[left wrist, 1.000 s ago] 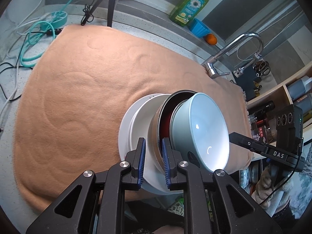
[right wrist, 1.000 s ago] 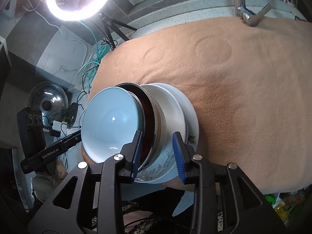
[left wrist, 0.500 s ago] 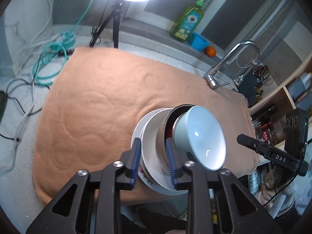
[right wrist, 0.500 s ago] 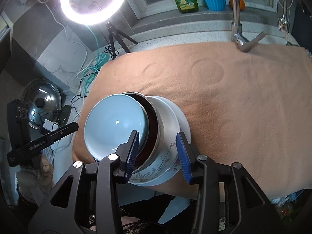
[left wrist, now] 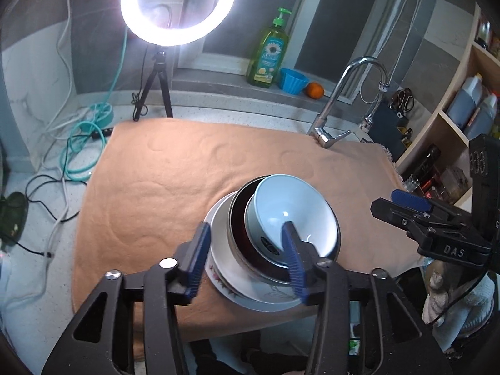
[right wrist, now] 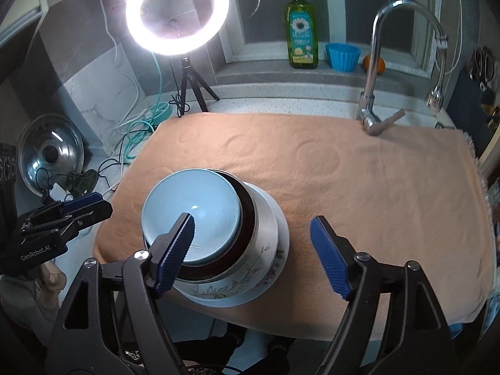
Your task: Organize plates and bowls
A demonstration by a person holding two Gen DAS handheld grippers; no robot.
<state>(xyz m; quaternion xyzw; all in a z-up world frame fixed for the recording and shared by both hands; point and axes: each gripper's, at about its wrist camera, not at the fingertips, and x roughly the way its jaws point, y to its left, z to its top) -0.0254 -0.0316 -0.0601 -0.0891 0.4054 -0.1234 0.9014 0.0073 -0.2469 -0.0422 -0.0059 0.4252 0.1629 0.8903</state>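
A stack of dishes stands on the orange towel (left wrist: 156,187) near its front edge: a white plate (left wrist: 265,300) at the bottom, a white floral bowl (right wrist: 265,243), a dark red bowl (left wrist: 239,218) and a light blue bowl (left wrist: 293,206) on top. My left gripper (left wrist: 245,226) hovers over the stack's left side. Its jaws are opening and the pads touch nothing. My right gripper (right wrist: 252,218) hovers over the right side of the stack, jaws opening wide, with the blue bowl (right wrist: 190,197) and plate (right wrist: 218,301) below it, untouched.
A ring light on a tripod (left wrist: 178,6) stands behind the towel. A green soap bottle (left wrist: 270,56), blue cup (left wrist: 293,81) and orange (left wrist: 315,90) sit on the sill. The tap (left wrist: 337,103) rises at the back right. Cables (left wrist: 81,143) and a pot lid (right wrist: 51,153) lie left; shelves (left wrist: 453,118) stand right.
Both grippers have let go of the bowl rims, widened their jaws, and risen up and back from the stack. The stack stays put on the towel.
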